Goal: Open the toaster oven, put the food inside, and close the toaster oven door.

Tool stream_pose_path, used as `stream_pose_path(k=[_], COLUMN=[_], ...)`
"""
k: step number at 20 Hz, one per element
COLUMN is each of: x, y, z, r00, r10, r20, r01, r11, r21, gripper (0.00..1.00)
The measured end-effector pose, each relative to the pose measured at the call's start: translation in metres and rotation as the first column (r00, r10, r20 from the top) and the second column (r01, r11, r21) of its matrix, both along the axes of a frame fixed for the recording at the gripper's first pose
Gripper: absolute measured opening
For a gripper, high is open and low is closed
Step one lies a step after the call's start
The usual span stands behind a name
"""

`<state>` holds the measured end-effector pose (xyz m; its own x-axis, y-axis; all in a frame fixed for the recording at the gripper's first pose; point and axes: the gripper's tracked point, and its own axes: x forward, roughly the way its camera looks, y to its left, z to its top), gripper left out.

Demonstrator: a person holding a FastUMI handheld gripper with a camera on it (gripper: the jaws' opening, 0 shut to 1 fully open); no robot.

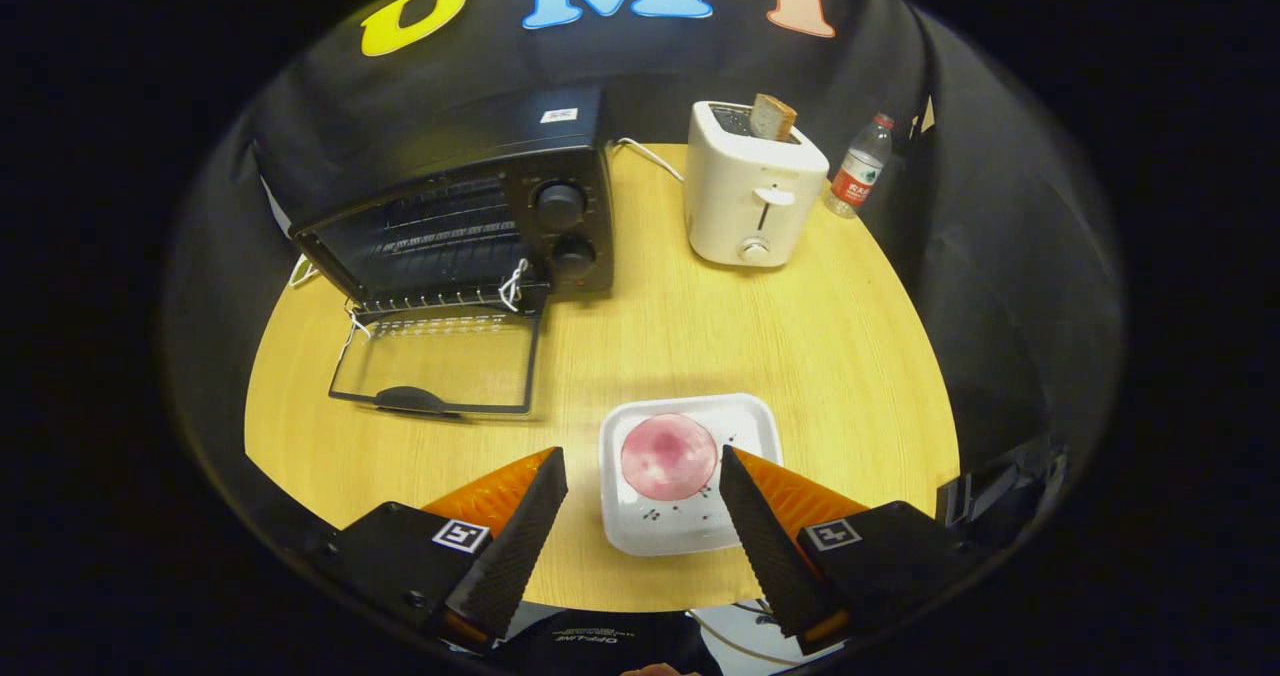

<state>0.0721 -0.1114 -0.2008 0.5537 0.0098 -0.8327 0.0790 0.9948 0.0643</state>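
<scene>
A black toaster oven stands at the back left of the round wooden table. Its glass door lies folded down flat toward me, and the wire rack inside shows. A round pink slice of food rests on a white square plate near the table's front edge. My gripper hovers above the plate, open, with the plate and the food in the wide gap between the two black fingers. Neither finger touches them.
A white pop-up toaster with a slice of bread sticking out stands at the back right. A water bottle stands just right of it by the table's rim. A white cord runs behind the oven.
</scene>
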Motion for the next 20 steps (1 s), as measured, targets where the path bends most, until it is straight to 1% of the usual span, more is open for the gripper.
stream_pose_path(k=[5,8,10,15,20], x=[0.014,0.026,0.028,0.025,0.023], y=[-0.035,-0.052,-0.062,-0.081,-0.092], z=[-0.023,-0.036,-0.044,-0.068,-0.084], r00=[0.997,0.989,0.983,0.967,0.954], r10=[0.014,0.066,0.089,0.156,0.162], r20=[-0.082,-0.13,-0.16,-0.201,-0.254], r01=[-0.009,-0.053,-0.068,-0.125,-0.104], r11=[0.998,0.993,0.989,0.979,0.968], r21=[0.055,0.102,0.131,0.16,0.227], gripper=[0.98,0.98,0.98,0.99,0.98])
